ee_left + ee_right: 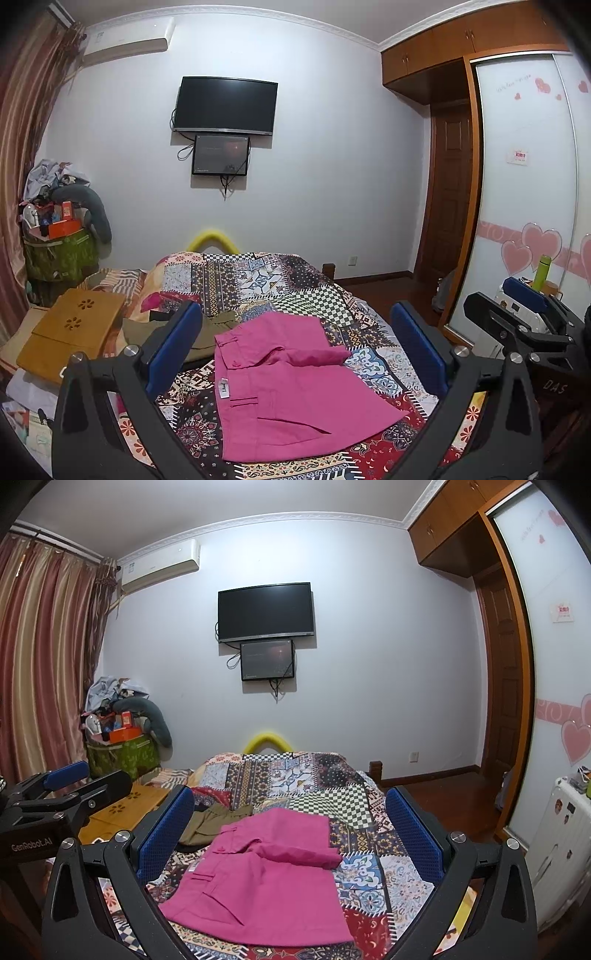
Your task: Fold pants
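Note:
Pink pants point(288, 384) lie folded on the patchwork bedspread point(266, 280), with a rolled fold across the middle; they also show in the right wrist view point(266, 871). My left gripper point(295, 354) is open and empty, held above the pants, blue pads point(173, 343) spread wide. My right gripper point(290, 838) is open and empty too, above the pants. The right gripper's body shows at the right of the left wrist view point(524, 314); the left gripper's body shows at the left of the right wrist view point(55, 797).
Olive-green clothing point(210, 328) lies on the bed behind the pants. A wooden lap table point(70, 332) sits on the bed's left side. A full green bag point(59, 254) stands by the curtain. A wardrobe point(528, 184) and white suitcase point(561, 849) are on the right.

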